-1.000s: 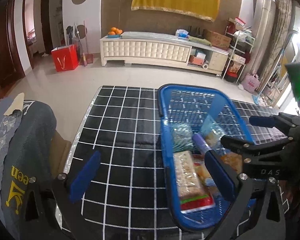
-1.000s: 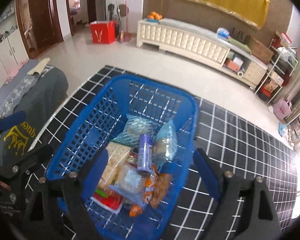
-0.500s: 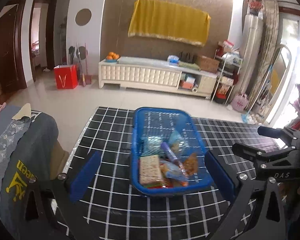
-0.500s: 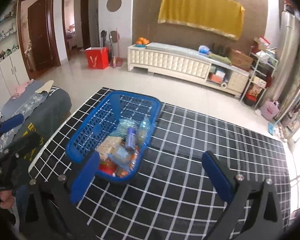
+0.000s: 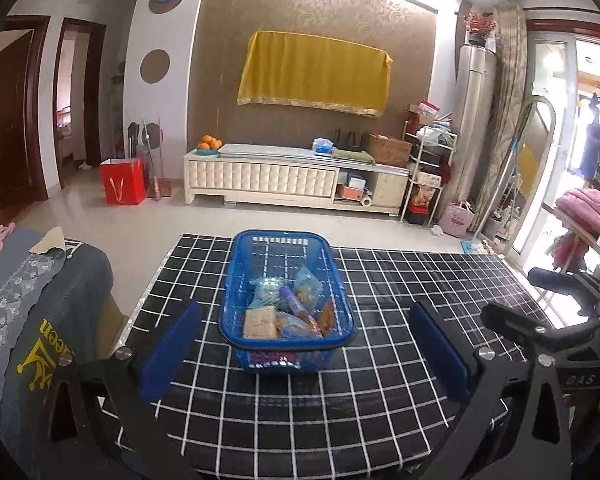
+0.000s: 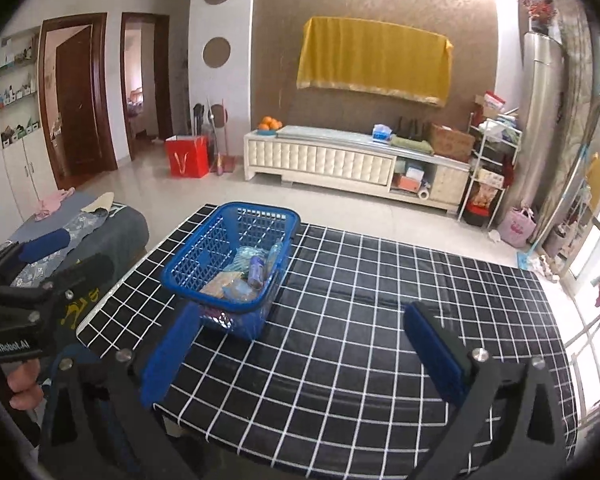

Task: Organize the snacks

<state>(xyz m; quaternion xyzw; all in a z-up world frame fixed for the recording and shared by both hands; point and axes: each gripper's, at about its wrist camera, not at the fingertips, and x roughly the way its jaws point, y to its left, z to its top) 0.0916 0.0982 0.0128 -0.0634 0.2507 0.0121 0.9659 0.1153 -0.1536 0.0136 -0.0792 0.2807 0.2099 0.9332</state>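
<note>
A blue plastic basket (image 5: 236, 280) (image 6: 192, 258) stands on the black table with white grid lines (image 5: 380, 320) (image 6: 360, 300). It holds several wrapped snacks, among them a cracker pack (image 5: 260, 322), a purple tube (image 5: 294, 304) (image 6: 256, 268) and clear bags. My left gripper (image 5: 304, 352) is open and empty, held back from the basket's near side. My right gripper (image 6: 300, 352) is open and empty, to the right of the basket and nearer the table's front. Each gripper shows at the edge of the other's view.
A grey-blue covered seat (image 5: 32, 300) stands left of the table. Beyond the table are a tiled floor, a white TV cabinet (image 5: 292, 178), a red bag (image 5: 122, 186) and a cluttered rack (image 5: 428, 176) at the right.
Both grippers have pulled back and up from over the basket. The basket now looks small and far, with the whole table in view. Both stay open and empty.
</note>
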